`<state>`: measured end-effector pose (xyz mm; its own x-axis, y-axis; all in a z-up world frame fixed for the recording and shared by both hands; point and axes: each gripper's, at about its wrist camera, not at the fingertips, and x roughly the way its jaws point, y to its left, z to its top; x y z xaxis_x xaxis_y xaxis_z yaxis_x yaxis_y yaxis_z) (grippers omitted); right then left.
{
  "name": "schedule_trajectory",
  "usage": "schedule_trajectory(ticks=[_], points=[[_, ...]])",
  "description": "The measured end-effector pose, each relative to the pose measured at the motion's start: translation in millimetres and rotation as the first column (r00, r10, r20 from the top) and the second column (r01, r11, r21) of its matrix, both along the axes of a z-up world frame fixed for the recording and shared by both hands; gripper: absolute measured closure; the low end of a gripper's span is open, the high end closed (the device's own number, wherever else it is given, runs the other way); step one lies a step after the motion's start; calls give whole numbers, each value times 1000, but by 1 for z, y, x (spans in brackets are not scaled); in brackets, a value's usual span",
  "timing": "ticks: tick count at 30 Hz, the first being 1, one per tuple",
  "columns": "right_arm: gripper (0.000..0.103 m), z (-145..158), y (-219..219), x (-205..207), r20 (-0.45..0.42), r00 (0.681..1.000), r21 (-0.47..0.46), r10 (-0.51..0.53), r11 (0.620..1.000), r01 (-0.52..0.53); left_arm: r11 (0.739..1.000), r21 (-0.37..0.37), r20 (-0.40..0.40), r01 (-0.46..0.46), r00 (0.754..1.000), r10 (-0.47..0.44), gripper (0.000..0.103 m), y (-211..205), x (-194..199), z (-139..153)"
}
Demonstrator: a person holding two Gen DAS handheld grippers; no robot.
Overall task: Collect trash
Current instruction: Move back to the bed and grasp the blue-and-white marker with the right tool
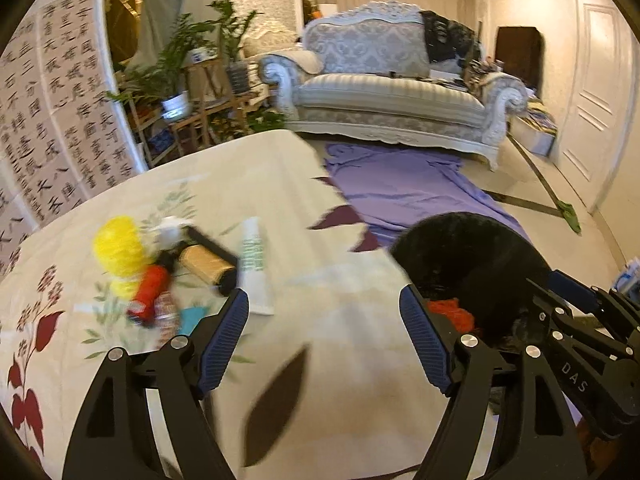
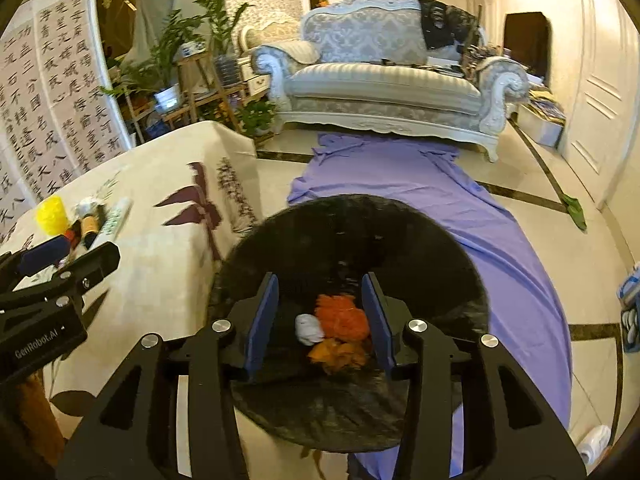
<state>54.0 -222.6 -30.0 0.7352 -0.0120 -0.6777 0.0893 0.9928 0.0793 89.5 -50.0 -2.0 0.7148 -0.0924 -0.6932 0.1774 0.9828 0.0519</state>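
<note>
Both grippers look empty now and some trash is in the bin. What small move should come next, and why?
Probably move the left gripper forward-left toward the white tube. Its jaws are open and empty, the pile remains on the table, and the tube is nearest. The bin already holds scraps.

Both wrist cams face sofa [image 1: 392,80]; share bin [image 2: 352,240], table [image 1: 200,184]; blurry.

White letters "DAS" stand on the right tool's [image 1: 560,292] black body. "GenRobot.AI" stands on the left tool's [image 2: 68,252] black housing. Large wall panels [image 1: 52,120] carry columns of black Chinese calligraphy.
</note>
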Motion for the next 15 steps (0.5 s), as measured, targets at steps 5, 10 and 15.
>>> schedule_trajectory(ticks=[5,10,15], points=[[59,5,30,4,2,998,-6,61,998,-61,998,3,8,-68,998,68,27,36,-6,1],[57,9,60,9,2,992,-10,125,992,-125,991,13,7,-132,991,132,27,70,-10,0],[56,13,89,10,2,983,-15,184,983,-184,978,20,4,-208,978,208,27,109,-14,-2]])
